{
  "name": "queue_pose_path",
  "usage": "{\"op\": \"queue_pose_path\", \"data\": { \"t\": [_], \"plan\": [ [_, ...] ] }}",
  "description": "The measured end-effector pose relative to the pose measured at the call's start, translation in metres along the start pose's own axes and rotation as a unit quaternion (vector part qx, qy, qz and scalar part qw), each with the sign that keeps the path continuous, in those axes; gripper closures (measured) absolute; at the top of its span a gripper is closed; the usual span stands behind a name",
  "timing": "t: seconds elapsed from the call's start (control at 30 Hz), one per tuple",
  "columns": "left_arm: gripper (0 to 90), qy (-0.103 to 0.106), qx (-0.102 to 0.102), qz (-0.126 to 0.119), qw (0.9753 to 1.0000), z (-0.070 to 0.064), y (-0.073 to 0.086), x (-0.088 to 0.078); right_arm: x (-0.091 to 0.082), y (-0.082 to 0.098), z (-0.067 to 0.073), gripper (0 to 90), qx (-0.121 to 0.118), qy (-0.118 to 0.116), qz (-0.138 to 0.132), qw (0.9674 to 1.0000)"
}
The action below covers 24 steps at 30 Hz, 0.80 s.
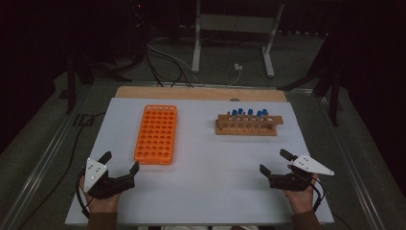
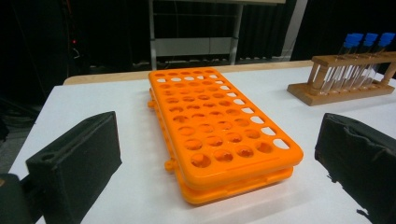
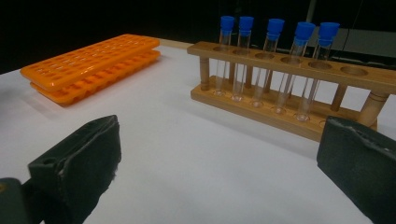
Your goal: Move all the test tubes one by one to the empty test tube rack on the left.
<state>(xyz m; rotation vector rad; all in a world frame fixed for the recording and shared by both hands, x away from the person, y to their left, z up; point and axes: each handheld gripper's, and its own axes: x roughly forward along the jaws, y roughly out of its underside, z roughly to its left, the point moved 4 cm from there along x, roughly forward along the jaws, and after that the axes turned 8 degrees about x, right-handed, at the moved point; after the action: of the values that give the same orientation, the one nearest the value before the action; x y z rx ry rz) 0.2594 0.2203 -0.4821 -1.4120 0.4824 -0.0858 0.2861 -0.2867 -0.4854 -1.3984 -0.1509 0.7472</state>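
The left gripper (image 1: 120, 161) rests at the near left corner of the white table (image 1: 210, 191), with its jaws spread wide and nothing between them. It points toward the flat orange plastic rack with many round holes (image 1: 156, 133), which lies empty on the left half of the table, near the gripper but apart from it. The right gripper (image 1: 275, 162) rests at the near right side, its jaws also spread and empty. It faces the wooden rack (image 1: 247, 124), where five clear glass tubes with blue caps (image 3: 273, 65) stand upright.
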Motion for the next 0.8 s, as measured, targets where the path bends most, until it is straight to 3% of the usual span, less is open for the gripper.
{"op": "queue_pose_path", "data": {
  "t": [0.27, 0.4, 0.8],
  "plan": [
    [1.3, -0.009, -0.011, 0.0, 0.9999, 0.005, 0.003, -0.001, -0.003, -0.001, 0.003, 0.2, -0.002, 0.002, -0.001, 1.0],
    [0.8, -0.02, 0.004, 0.008, 0.9998, 0.006, 0.003, -0.002, -0.002, -0.003, 0.006, 0.3, 0.002, 0.004, -0.003, 1.0],
    [0.8, -0.025, 0.013, 0.015, 0.9995, 0.005, 0.004, 0.001, 0.005, -0.03, 0.017, 0.2, 0.007, -0.016, 0.002, 0.9998]
  ]
}}
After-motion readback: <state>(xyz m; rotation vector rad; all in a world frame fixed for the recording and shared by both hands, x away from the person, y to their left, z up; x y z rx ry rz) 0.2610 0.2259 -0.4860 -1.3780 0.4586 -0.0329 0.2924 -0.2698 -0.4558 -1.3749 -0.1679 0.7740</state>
